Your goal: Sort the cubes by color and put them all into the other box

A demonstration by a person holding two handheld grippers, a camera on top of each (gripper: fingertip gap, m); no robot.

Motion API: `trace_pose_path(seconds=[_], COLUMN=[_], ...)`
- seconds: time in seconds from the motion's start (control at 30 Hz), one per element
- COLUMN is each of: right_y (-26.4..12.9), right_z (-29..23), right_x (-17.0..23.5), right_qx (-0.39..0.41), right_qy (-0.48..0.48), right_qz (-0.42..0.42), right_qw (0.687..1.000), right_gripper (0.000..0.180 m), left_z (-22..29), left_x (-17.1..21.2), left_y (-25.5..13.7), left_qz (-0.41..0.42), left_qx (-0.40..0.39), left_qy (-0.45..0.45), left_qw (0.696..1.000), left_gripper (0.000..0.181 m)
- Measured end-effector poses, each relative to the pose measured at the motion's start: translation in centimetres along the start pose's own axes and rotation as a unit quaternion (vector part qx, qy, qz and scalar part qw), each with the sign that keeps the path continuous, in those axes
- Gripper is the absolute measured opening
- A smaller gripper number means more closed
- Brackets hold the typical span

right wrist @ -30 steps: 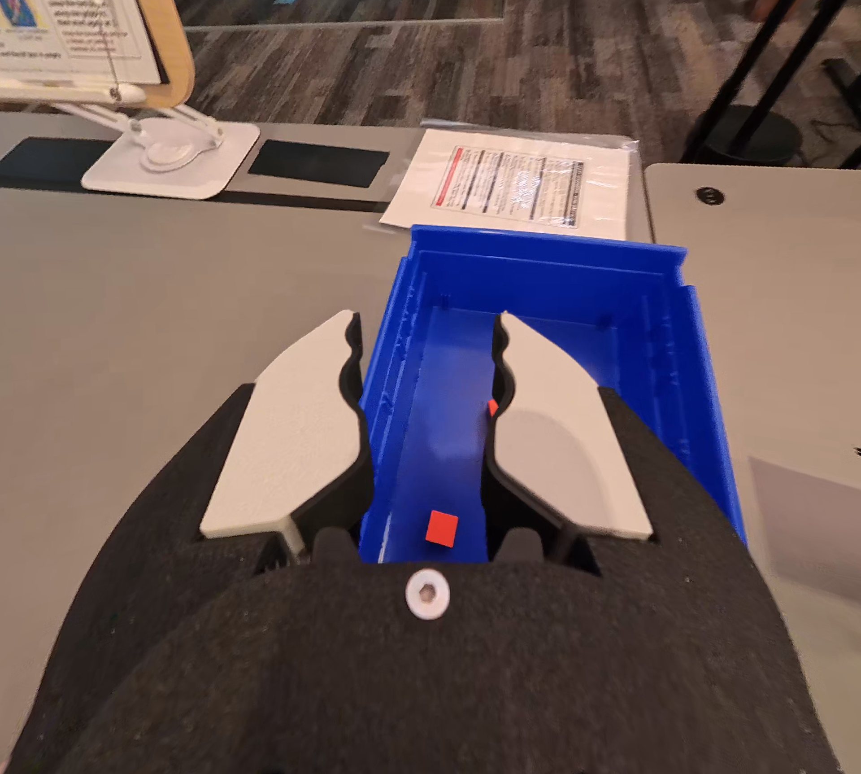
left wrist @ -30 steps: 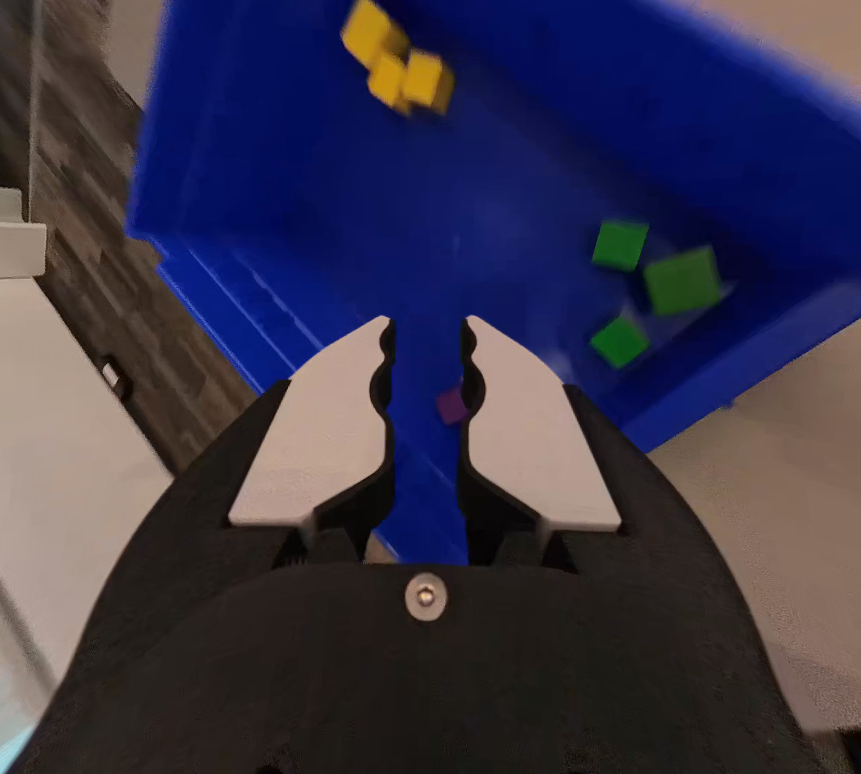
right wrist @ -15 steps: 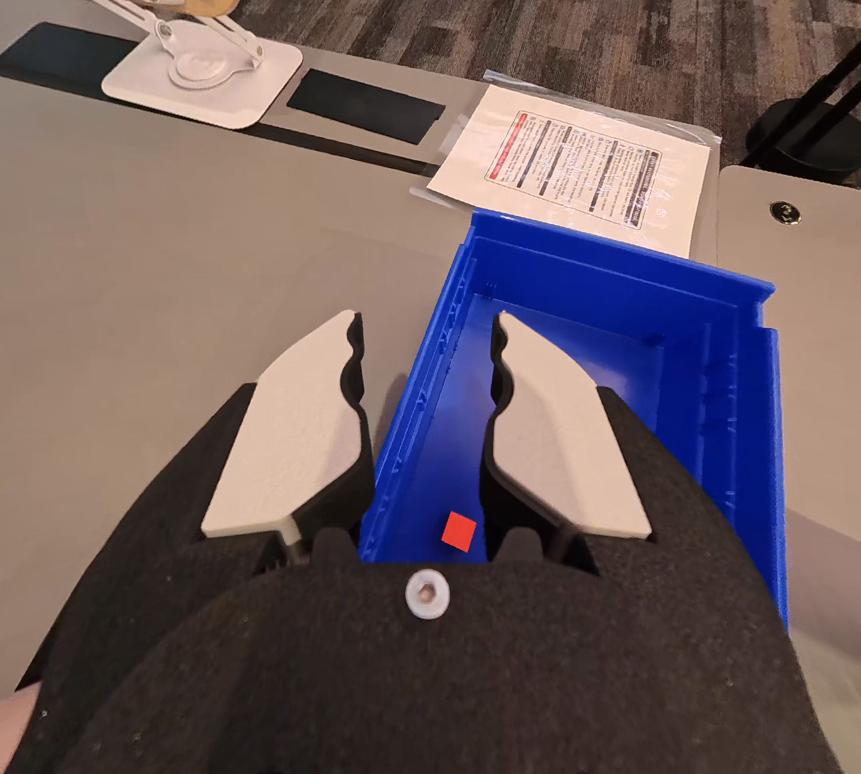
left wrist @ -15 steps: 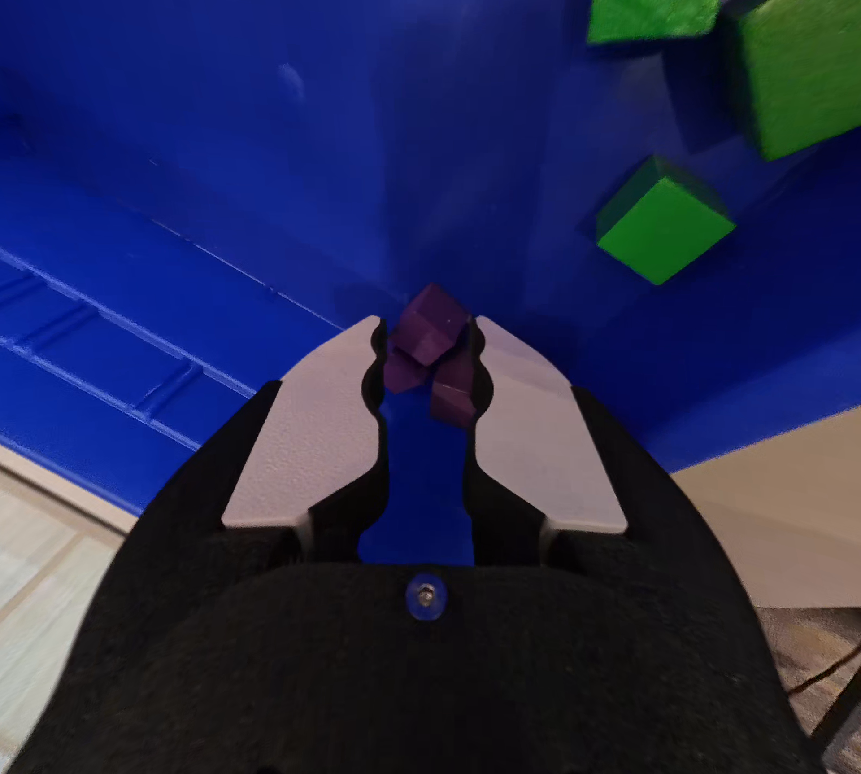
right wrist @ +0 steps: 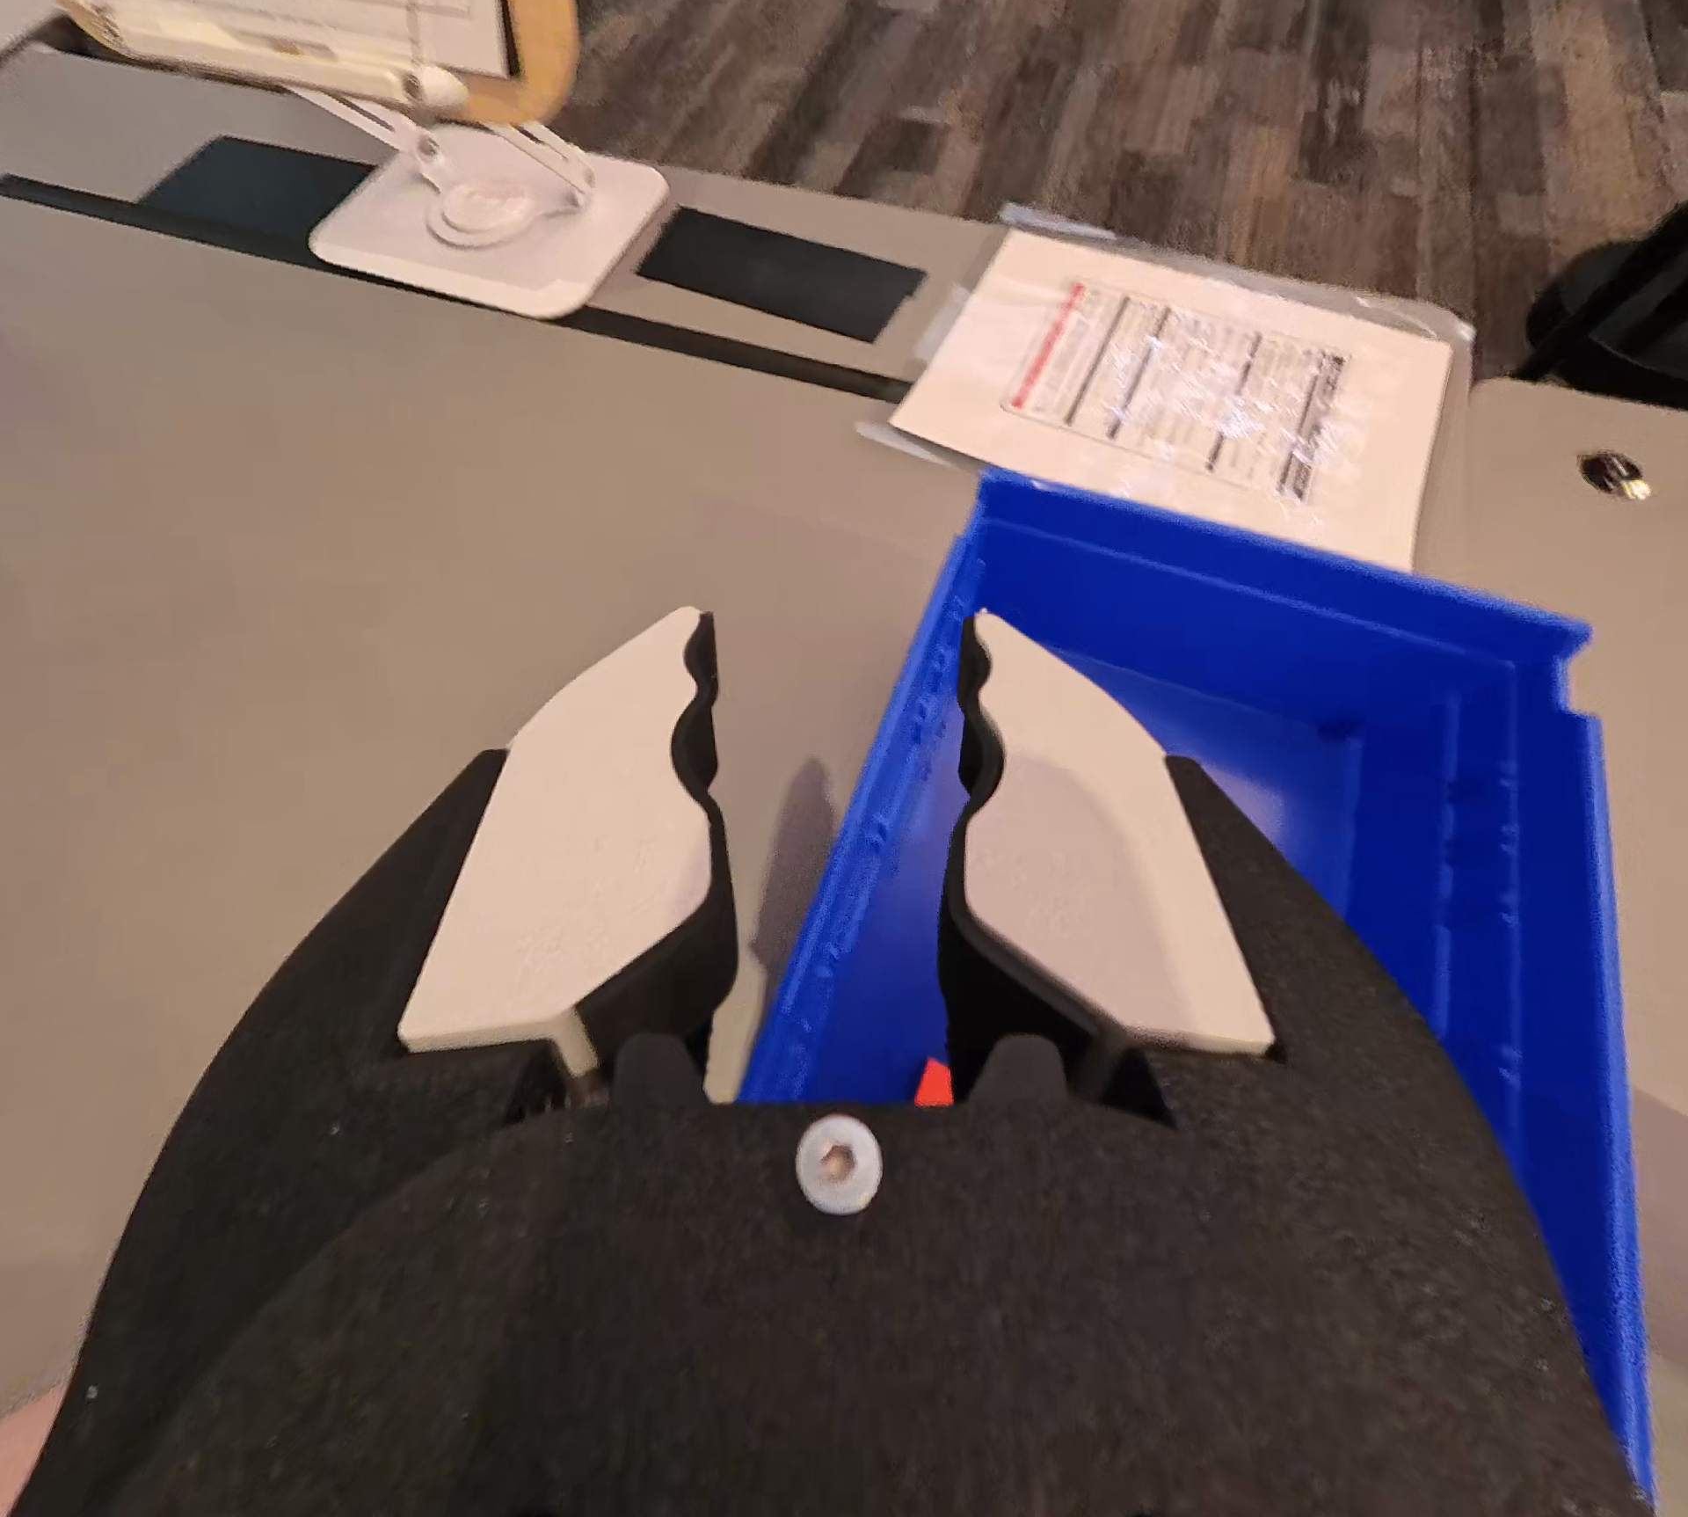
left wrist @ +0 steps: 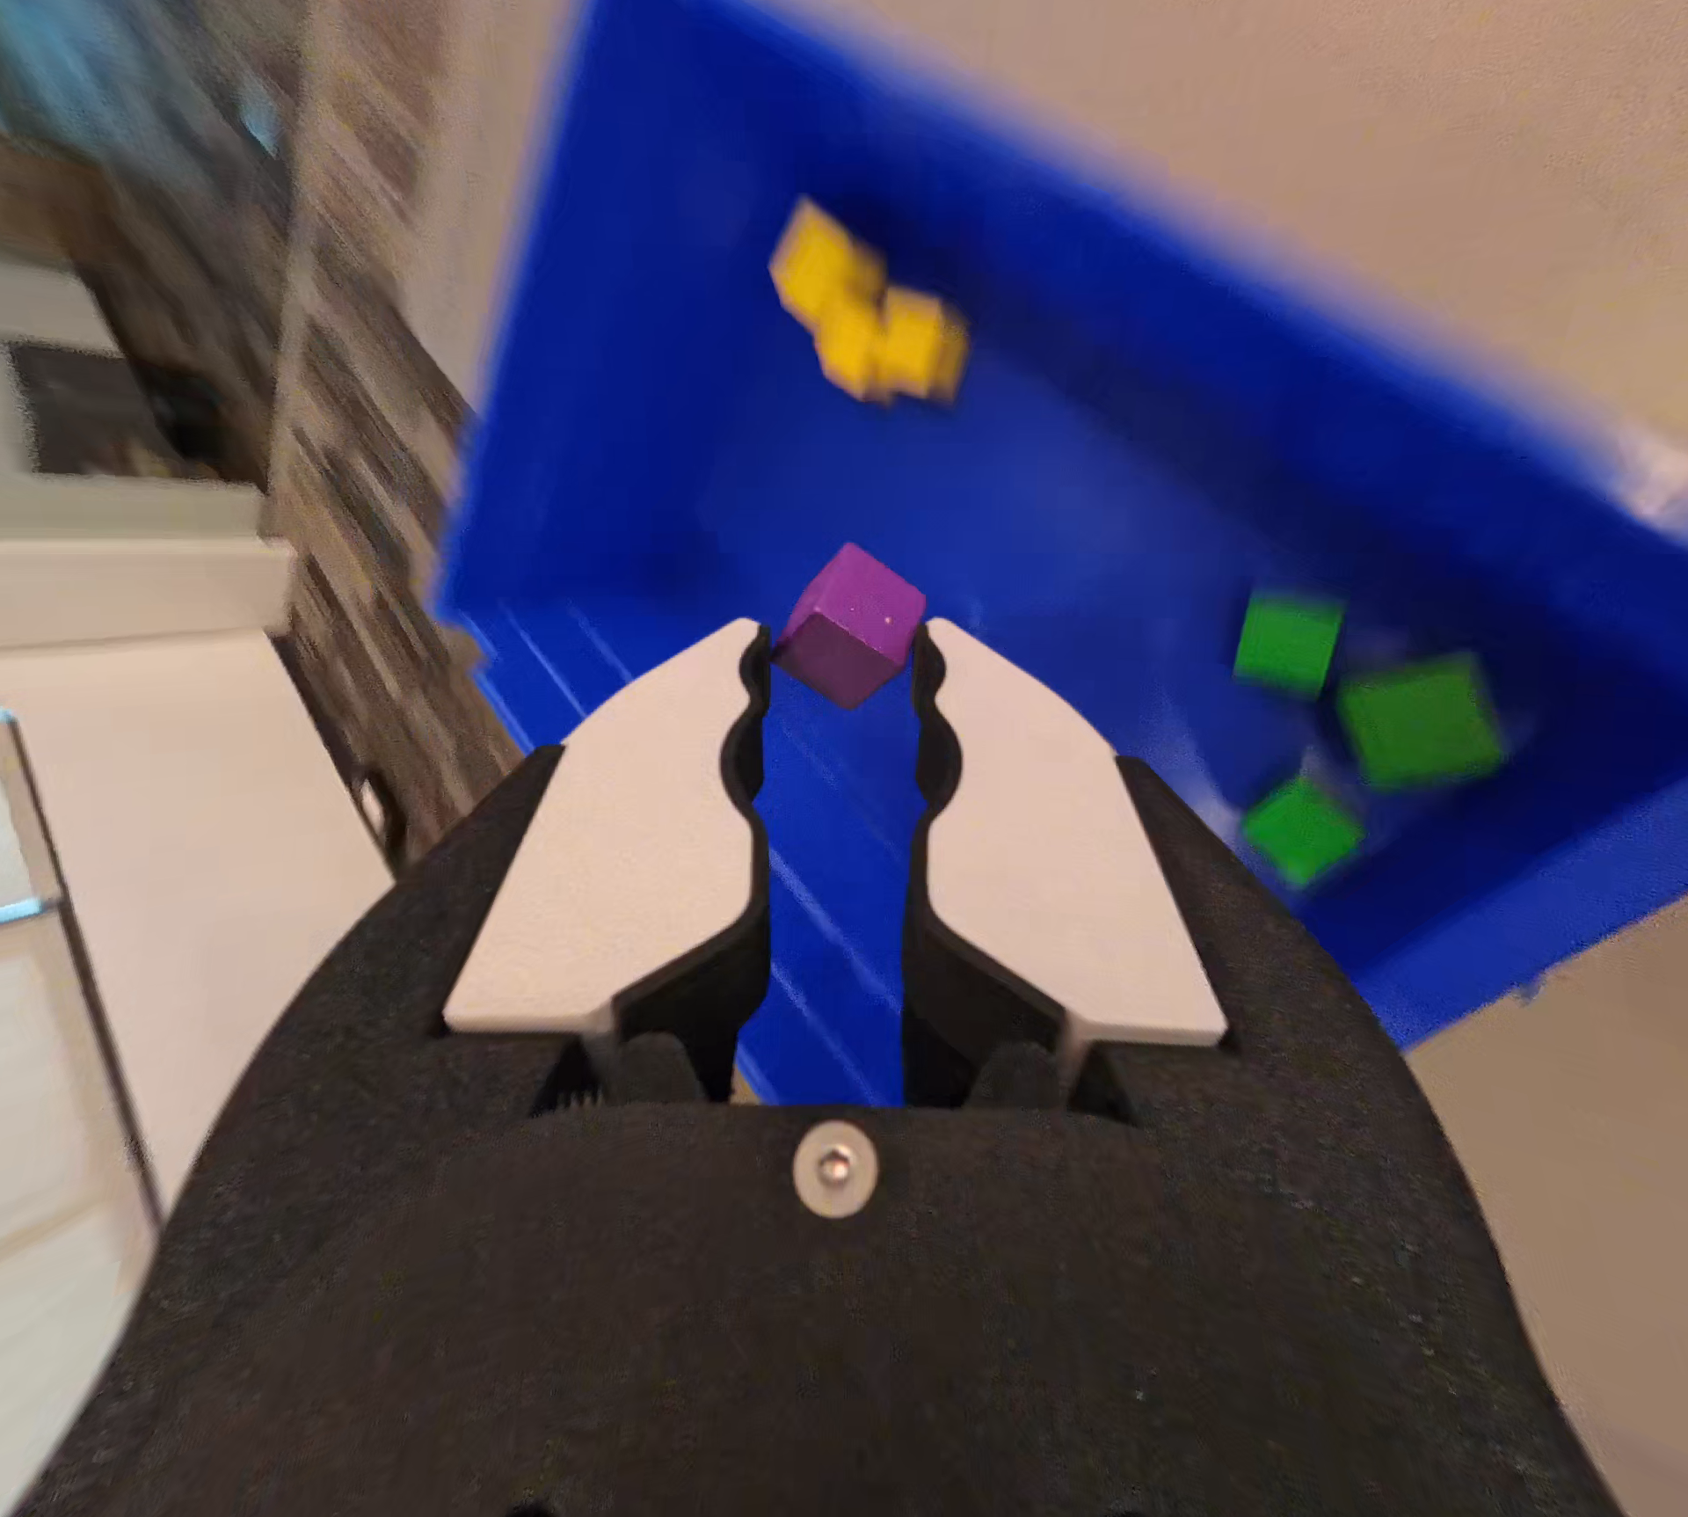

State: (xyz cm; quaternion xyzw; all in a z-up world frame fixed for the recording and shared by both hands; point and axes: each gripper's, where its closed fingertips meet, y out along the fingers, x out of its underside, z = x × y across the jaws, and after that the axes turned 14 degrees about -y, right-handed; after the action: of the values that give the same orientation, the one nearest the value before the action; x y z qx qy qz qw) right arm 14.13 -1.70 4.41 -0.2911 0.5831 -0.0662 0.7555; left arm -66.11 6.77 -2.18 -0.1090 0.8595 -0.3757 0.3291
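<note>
Left gripper: clamped on a purple cube, pinched corner-on between the two fingertips, above a blue box.
Blue box under left gripper: blurred in this view; it holds a cluster of yellow cubes touching one another toward the far end, and three green cubes near the right-hand wall, slightly apart.
Right gripper: jaws apart, nothing between them; left finger over the grey table, right finger over the second box.
Second blue box: on the table, mostly bare inside; a red cube peeks out beside the gripper body, probably on the box floor.
Behind: laminated sheet just past the box, tablet stand far left.
</note>
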Motion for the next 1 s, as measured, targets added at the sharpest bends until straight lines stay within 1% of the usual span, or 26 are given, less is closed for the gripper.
trace_pose_path(seconds=[0.1,0.23,0.33,0.43,0.5,0.57,0.6,0.7,0.8,0.93,0.97,1.0], right_y=[0.6,1.8,1.8,0.6,-0.1,0.0,0.5,1.9,2.2,3.0,2.2,2.1], right_z=[-2.5,-9.1,-15.9,-22.1,-25.1,-27.2,-27.9,-29.6,-30.9,-32.6,-33.1,-33.2], right_x=[-3.3,-9.3,-13.8,-17.6,-19.1,-19.8,-19.9,-19.3,-19.3,-18.4,-18.5,-18.7], right_qx=[-0.037,-0.128,-0.233,-0.354,-0.412,-0.438,-0.437,-0.442,-0.47,-0.501,-0.531,-0.537], right_qy=[-0.016,-0.085,-0.11,-0.069,-0.043,-0.034,-0.035,-0.054,-0.04,-0.046,-0.051,-0.042], right_qz=[0.037,0.106,0.174,0.243,0.269,0.277,0.277,0.247,0.245,0.211,0.221,0.221], right_qw=[0.999,0.982,0.95,0.9,0.87,0.855,0.855,0.861,0.847,0.838,0.817,0.813], right_gripper=[0.05,0.058,0.061,0.059,0.055,0.049,0.048,0.056,0.055,0.051,0.023,0.022], left_z=[2.1,8.4,13.5,18.0,20.7,22.8,23.7,25.6,26.6,27.5,27.7,27.6], left_x=[-9.7,-20.4,-27.0,-31.9,-34.1,-35.8,-36.4,-37.6,-38.2,-38.2,-38.0,-37.9], left_y=[-3.9,-8.5,-10.9,-12.7,-13.5,-14.2,-14.5,-15.3,-15.5,-15.9,-15.9,-15.8], left_qz=[0.165,0.325,0.407,0.461,0.482,0.497,0.503,0.515,0.514,0.519,0.514,0.515], left_qx=[0.012,0.071,0.135,0.182,0.202,0.221,0.23,0.25,0.261,0.267,0.27,0.262], left_qy=[-0.006,0.03,0.04,0.051,0.064,0.073,0.076,0.083,0.086,0.09,0.093,0.092], left_qw=[0.986,0.943,0.902,0.867,0.85,0.836,0.83,0.816,0.812,0.807,0.809,0.811], left_gripper=[0.03,0.029,0.029,0.029,0.029,0.029,0.029,0.029,0.029,0.029,0.028,0.029])
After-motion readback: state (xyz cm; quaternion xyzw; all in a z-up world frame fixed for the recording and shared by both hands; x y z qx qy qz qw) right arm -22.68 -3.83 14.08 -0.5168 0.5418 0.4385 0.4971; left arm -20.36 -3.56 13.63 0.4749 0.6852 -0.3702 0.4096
